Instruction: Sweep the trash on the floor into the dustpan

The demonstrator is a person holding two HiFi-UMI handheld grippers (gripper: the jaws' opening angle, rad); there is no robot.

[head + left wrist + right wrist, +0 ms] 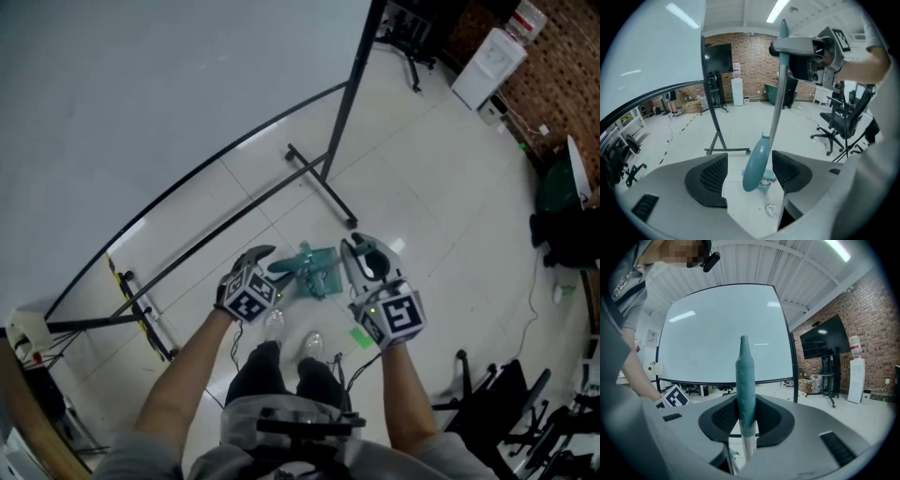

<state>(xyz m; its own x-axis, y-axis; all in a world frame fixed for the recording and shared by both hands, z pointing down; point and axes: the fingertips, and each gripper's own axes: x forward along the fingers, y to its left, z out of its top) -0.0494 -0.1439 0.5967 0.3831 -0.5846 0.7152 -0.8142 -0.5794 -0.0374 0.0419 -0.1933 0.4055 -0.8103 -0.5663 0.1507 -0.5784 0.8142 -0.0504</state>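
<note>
the right hand-held gripper is clamped on the teal grip of the broom near its top. it points about level, which keeps the long pole upright and leaves reach for a sweeping stroke. the left hand-held gripper stands at its widest and is angled down at the floor. a short teal handle lies between its pads without touching either, so nothing is gripped there. i judge that handle to be the dustpan's, left free so the pan rests by itself. the dustpan sits on the floor just ahead of the person's feet, between the two grippers, with the broom head apparently against it. a clear crumpled scrap lies near it, not yet in the pan.
</note>
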